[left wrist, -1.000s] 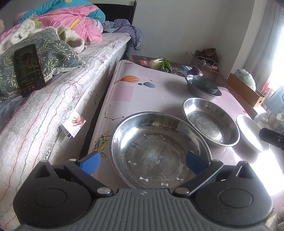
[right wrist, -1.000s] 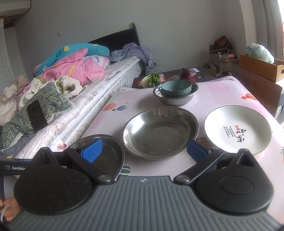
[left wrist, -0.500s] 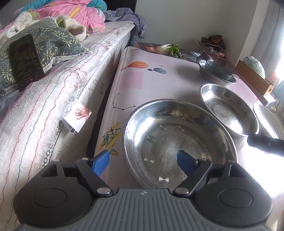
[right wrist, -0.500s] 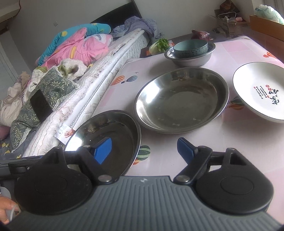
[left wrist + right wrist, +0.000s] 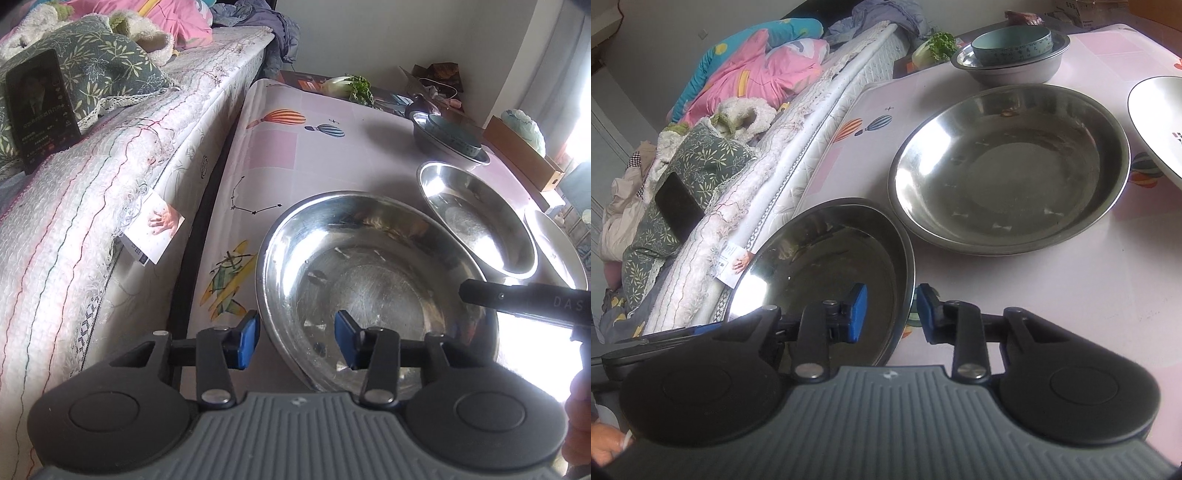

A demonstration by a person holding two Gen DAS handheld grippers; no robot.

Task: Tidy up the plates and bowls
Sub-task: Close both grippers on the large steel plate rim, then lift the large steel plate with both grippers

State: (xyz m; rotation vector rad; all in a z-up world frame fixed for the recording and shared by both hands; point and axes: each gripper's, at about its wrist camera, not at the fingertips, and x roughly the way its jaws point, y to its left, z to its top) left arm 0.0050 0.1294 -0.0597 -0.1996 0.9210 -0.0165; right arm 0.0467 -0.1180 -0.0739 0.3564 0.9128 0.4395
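A large steel plate [image 5: 373, 284] lies at the table's near left corner; it also shows in the right wrist view [image 5: 827, 269]. My left gripper [image 5: 295, 343] is open and straddles its left rim, one pad outside, one inside. My right gripper [image 5: 888, 314] is open and straddles its right rim. A second steel plate [image 5: 476, 225] [image 5: 1012, 166] lies beyond. A white plate [image 5: 557, 251] [image 5: 1160, 122] lies to the right. A teal bowl [image 5: 1012, 44] sits in a steel bowl [image 5: 1012, 72] at the back.
A bed [image 5: 92, 192] with quilts and a phone [image 5: 40, 110] runs along the table's left edge. Greens [image 5: 351, 86] and boxes [image 5: 524, 155] lie beyond the far edge. The pink tablecloth [image 5: 295, 147] covers the table.
Both grippers have moved down and in toward the near steel plate, and their jaws have narrowed around its opposite rims. The plates have not moved.
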